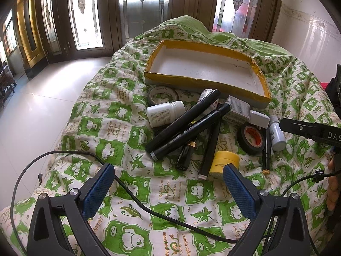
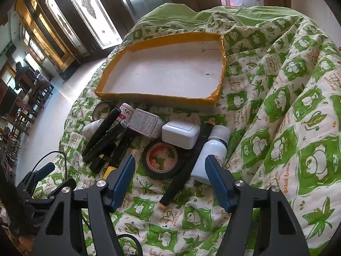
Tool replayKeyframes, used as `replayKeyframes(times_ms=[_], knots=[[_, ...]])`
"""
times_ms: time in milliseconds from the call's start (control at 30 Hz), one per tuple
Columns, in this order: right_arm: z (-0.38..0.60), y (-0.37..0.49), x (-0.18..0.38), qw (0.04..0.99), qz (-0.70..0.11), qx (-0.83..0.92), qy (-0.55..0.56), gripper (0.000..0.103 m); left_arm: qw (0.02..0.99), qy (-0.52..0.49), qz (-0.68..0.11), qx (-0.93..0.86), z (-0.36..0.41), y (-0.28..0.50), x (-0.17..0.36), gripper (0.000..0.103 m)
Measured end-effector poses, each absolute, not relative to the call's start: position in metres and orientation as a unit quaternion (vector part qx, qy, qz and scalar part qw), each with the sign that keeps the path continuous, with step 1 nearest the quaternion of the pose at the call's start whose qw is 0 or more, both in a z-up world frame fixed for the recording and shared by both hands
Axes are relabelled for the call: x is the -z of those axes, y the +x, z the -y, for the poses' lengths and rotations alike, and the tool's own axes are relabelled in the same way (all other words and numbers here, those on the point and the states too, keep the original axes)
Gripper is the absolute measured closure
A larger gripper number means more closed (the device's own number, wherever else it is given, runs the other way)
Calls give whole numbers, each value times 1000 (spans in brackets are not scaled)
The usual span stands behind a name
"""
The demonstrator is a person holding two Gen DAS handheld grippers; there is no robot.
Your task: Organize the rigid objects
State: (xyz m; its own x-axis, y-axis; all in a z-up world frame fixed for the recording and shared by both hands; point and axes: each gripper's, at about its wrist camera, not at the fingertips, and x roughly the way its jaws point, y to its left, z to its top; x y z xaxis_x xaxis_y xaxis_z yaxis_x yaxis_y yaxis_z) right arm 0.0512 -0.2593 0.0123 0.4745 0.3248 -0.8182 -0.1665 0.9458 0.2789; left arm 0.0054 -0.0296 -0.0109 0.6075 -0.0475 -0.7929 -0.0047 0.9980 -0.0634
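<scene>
A shallow tray point(image 1: 204, 48) with a yellow taped rim and white floor lies on the green patterned quilt point(image 1: 119, 117). In front of it is a pile: black markers point(image 1: 183, 119), a white bottle point(image 1: 164, 113), a yellow jar point(image 1: 226, 162) and a black tape roll point(image 1: 251, 137). My left gripper point(image 1: 168, 179) hovers open just short of the pile, its right finger in front of the jar. My right gripper point(image 2: 170, 168) is open over the black tape roll point(image 2: 162, 160) and a long black marker point(image 2: 183, 177). Its right finger overlaps the foot of a white bottle point(image 2: 215, 147); no pad presses on anything.
A white box point(image 2: 181, 134), a labelled carton point(image 2: 145, 123) and a second tape roll point(image 1: 163, 95) lie by the tray's near wall. A black cable point(image 1: 149, 209) crosses the quilt under my left gripper. The tiled floor point(image 1: 42, 106) drops away on the left.
</scene>
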Motion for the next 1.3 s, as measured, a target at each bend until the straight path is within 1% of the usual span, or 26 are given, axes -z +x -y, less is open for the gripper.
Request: replayKeyframes(times_ms=[433, 600, 667, 733, 867, 967, 1033, 1133, 1200, 1300], knots=[[261, 52, -11, 854, -494, -141, 80, 34, 896, -29, -443, 16, 31, 6, 10, 1], [262, 53, -11, 855, -492, -139, 83, 35, 886, -19, -458, 69, 46, 12, 14, 3], [262, 53, -11, 855, -492, -138, 84, 35, 882, -13, -463, 86, 55, 16, 15, 6], [263, 53, -11, 856, -492, -137, 85, 34, 877, -3, -470, 100, 65, 19, 18, 13], [263, 53, -11, 855, -493, -134, 86, 35, 867, 22, -482, 124, 85, 26, 21, 23], [263, 53, -11, 856, -493, -133, 86, 35, 857, 42, -492, 147, 100, 32, 27, 39], [264, 53, -10, 856, -493, -132, 86, 35, 848, 56, -504, 156, 110, 37, 33, 57], [263, 54, -10, 856, -494, -130, 86, 35, 840, 75, -515, 151, 117, 43, 42, 58], [264, 55, -9, 855, -494, -130, 87, 35, 835, 65, -525, 151, 115, 48, 46, 62], [266, 57, -8, 851, -499, -132, 97, 35, 836, 45, -524, 154, 109, 48, 45, 62]])
